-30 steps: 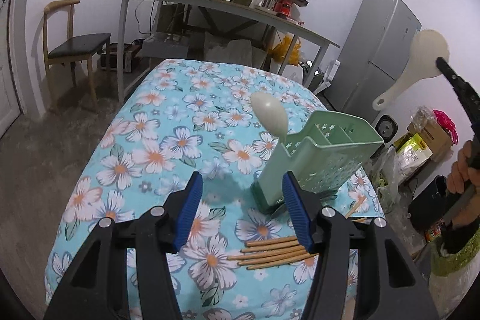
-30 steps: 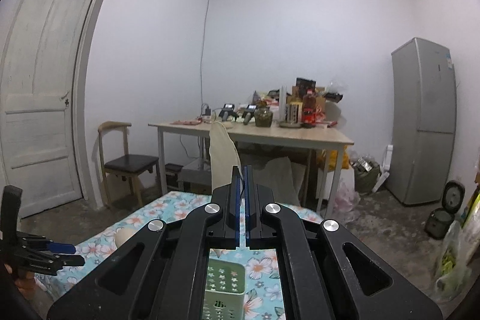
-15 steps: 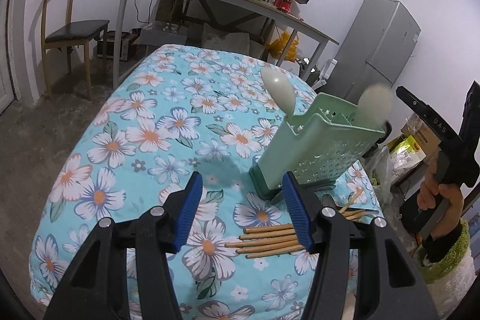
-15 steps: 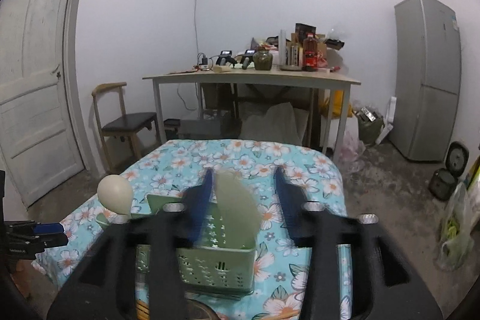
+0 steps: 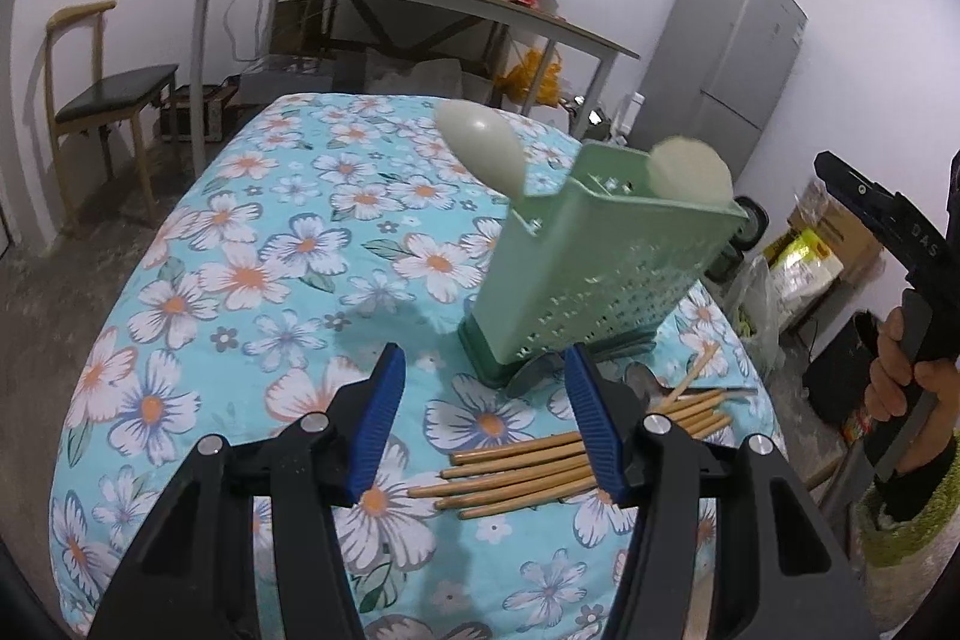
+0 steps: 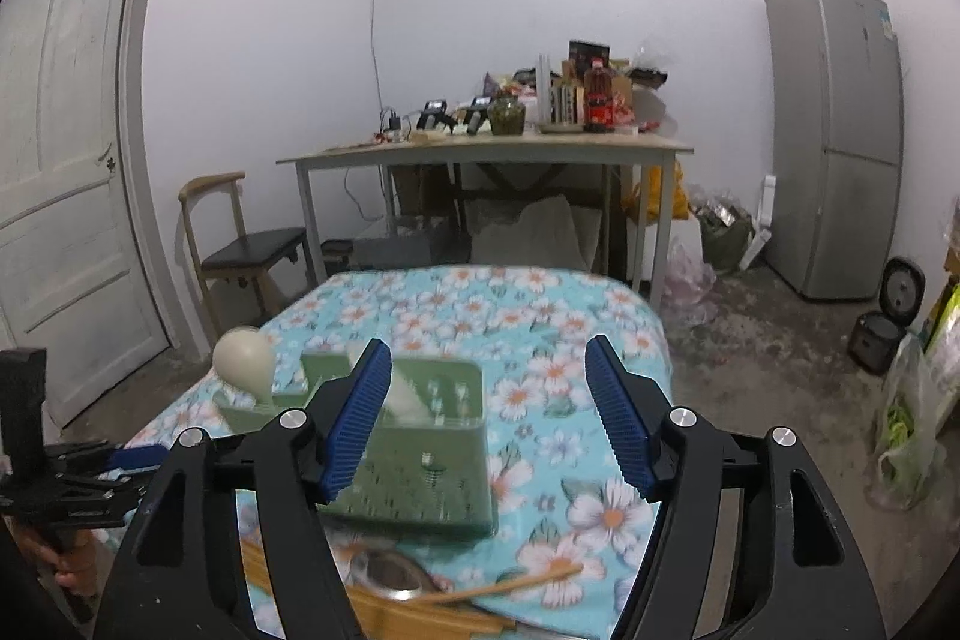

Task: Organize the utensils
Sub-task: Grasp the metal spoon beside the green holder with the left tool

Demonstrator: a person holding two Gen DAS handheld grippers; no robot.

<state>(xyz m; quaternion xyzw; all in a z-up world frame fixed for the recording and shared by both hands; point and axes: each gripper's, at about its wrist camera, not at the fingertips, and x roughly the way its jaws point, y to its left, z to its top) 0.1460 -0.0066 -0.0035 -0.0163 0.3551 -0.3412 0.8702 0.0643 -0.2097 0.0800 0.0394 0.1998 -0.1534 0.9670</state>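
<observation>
Right gripper (image 6: pixel 486 412) jaws opening, nothing pinched; left gripper (image 5: pixel 483 430) jaws spread, empty. 2 cream plastic spoons (image 5: pixel 483 142) upright in perforated green plastic caddy (image 5: pixel 600 280); bamboo chopsticks (image 5: pixel 516 472) beside it.

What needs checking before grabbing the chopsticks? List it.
1. Left gripper free, nothing between its blue pads: ok.
2. Right gripper jaws opening, nothing between them: ok.
3. Rice paddle dropped in the caddy: ok.
4. Spoon standing in caddy: ok.
5. Chopsticks loose on the cloth, uncovered: ok.
6. Metal utensil beside the chopsticks, type: cannot tell.
</observation>
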